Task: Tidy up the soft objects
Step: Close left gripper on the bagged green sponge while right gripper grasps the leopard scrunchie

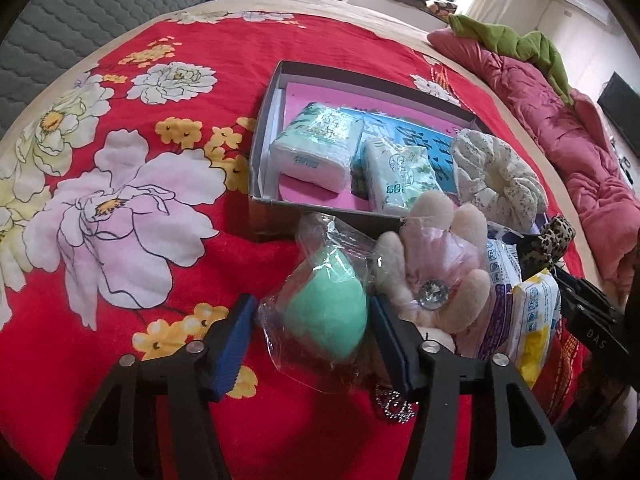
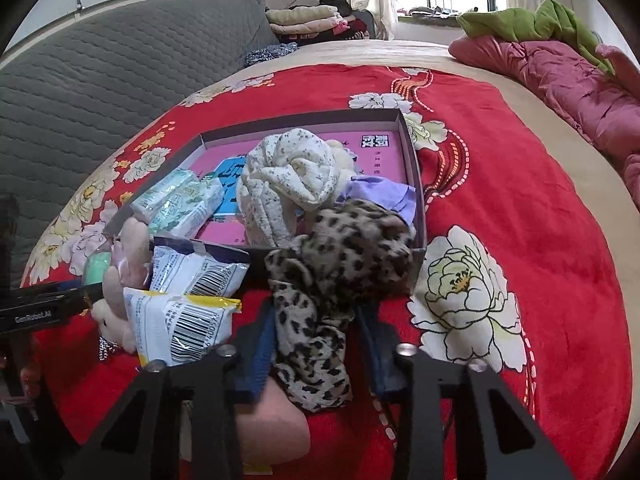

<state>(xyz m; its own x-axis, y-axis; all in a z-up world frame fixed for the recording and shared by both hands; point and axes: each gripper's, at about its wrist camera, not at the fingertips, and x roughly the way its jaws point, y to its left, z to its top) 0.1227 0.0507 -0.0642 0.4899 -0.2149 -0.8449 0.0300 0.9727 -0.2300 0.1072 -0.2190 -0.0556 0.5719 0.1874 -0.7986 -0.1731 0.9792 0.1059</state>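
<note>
Two grippers work side by side at the near edge of the bed, each lowered over its own piece so both can be lifted at once. The left gripper (image 1: 312, 336) has its blue-padded fingers (image 1: 234, 344) on either side of a green sponge in a clear bag (image 1: 328, 312); the right pad sits against the wrapper while a sliver of red cover shows beside the left pad, so the fingers bracket it without yet squeezing. The right gripper (image 2: 316, 352) has its fingers drawn in close around the hanging tail of a leopard-print scrunchie (image 2: 320, 300), and the cloth fills the gap between them; I judge it pinched. That scrunchie drapes over the near wall of the cardboard box (image 2: 412, 168), half in and half out, which is probably why it is being taken by its loose end.

Just beyond the sponge lies a fluffy pink plush charm (image 1: 436, 264) with a glass stone at its middle, and beside it two wipe packets (image 2: 188, 300), all still on the red floral bedspread (image 1: 120, 160) outside the box. Inside the box, two tissue packs (image 1: 316, 148) lie against the left side and a cream floral scrunchie (image 1: 496, 176) sits toward the right, with a lilac cloth (image 2: 380, 196) beneath it.

Farther off, a pink quilt (image 1: 560, 120) and a green blanket (image 1: 512, 40) are bunched along the bed's far edge.
</note>
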